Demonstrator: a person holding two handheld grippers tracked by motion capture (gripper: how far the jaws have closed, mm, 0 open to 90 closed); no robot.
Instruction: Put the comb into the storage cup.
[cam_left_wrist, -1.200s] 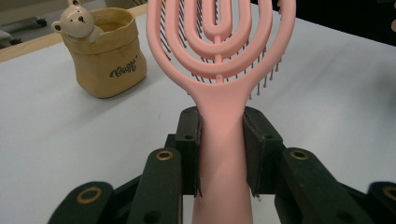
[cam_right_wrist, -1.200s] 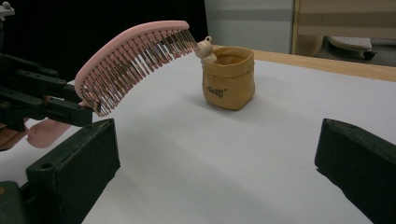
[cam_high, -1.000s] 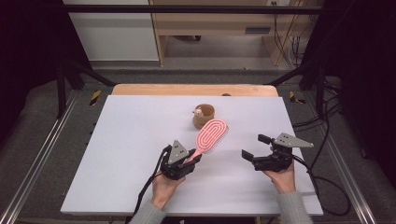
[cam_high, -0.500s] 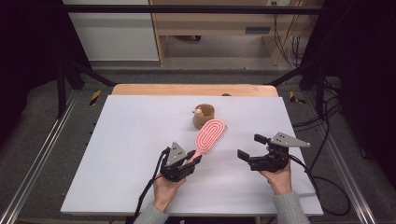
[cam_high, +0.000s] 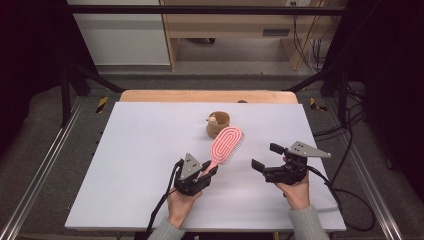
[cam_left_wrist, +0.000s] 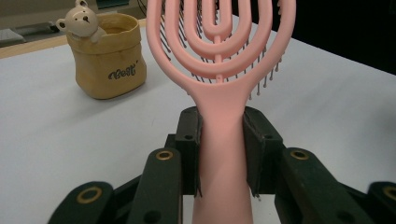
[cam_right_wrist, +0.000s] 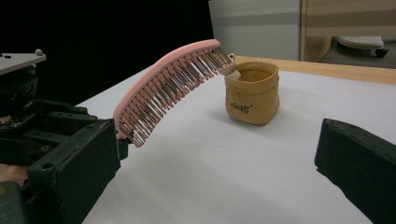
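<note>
While our left gripper (cam_high: 205, 172) clamps the pink hairbrush (cam_high: 227, 145) by its handle, the head rises above the table (cam_high: 125, 165) near a tan pot (cam_high: 218, 124). Our right gripper (cam_high: 265, 157) waits beside it, jaws wide apart and empty.

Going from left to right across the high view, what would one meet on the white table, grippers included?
Left gripper → pink hairbrush → right gripper. The tan pot with the bear overlaps the brush in this order, so it is left out.
</note>
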